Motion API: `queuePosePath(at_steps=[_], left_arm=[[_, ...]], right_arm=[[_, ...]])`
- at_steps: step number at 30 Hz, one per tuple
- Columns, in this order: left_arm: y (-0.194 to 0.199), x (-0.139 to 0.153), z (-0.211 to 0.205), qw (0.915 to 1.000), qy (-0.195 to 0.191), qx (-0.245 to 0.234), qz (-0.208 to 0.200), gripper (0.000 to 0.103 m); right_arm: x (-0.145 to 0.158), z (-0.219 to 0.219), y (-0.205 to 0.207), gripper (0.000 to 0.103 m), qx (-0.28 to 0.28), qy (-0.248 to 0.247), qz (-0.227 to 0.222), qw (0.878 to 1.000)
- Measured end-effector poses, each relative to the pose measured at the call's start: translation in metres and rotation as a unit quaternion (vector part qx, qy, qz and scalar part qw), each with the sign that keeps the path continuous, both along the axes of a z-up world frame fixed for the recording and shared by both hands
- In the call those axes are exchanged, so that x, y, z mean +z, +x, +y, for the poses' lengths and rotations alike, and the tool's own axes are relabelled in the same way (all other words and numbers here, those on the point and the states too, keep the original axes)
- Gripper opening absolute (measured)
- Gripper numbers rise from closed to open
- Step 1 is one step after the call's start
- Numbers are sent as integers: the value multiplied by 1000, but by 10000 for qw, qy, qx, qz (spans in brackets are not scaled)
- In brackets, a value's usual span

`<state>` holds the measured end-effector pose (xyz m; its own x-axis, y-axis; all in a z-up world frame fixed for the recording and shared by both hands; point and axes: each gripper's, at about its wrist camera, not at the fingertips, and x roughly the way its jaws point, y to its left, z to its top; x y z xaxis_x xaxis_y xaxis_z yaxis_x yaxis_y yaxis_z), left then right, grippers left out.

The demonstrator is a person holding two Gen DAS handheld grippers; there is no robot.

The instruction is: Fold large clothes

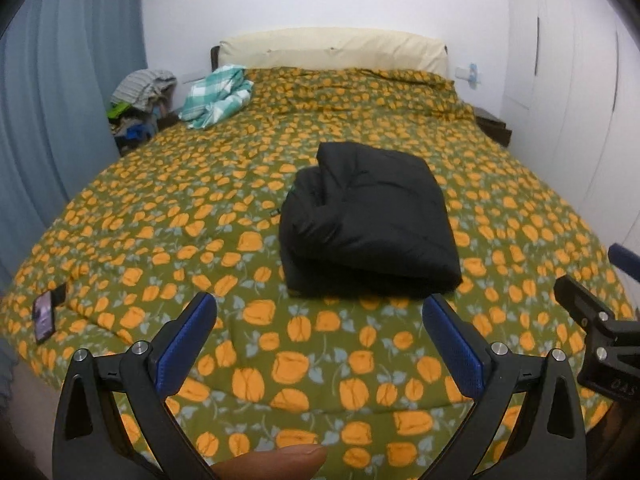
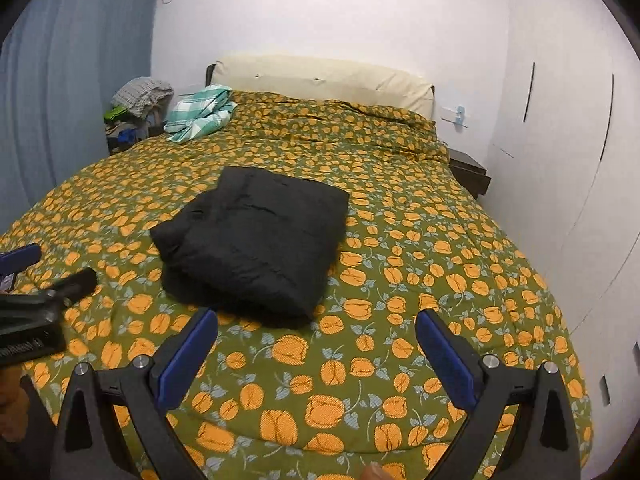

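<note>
The black jacket (image 1: 370, 220) lay folded into a compact bundle in the middle of the floral bedspread (image 1: 160, 208), so the folding looked as good as finished, with perhaps only tidying left. Both tools hung back near the foot of the bed: the left gripper (image 1: 320, 332) spread wide and empty, the right gripper (image 2: 316, 340) likewise released. Count: one dark garment, two grippers, one crumpled checked cloth (image 1: 218, 96) by the headboard.

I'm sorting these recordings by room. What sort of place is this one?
Most likely a home bedroom. A wide bed under a floral quilt fills the view, with a cream headboard against the wall, a dark nightstand beside it, and white wardrobe doors. A folded black jacket lies on the quilt.
</note>
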<state>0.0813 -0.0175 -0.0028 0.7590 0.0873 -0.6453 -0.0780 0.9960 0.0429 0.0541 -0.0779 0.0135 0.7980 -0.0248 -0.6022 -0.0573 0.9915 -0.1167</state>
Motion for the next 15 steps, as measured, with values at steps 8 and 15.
queuePosePath(at_steps=[8, 15], left_arm=[[-2, 6, -9, 10000, 53, 8, 36, 102], [-6, 7, -12, 10000, 24, -3, 24, 102]], right_arm=[[3, 10, -13, 101, -30, 23, 222, 9997], [2, 10, -17, 101, -55, -35, 261, 9996]])
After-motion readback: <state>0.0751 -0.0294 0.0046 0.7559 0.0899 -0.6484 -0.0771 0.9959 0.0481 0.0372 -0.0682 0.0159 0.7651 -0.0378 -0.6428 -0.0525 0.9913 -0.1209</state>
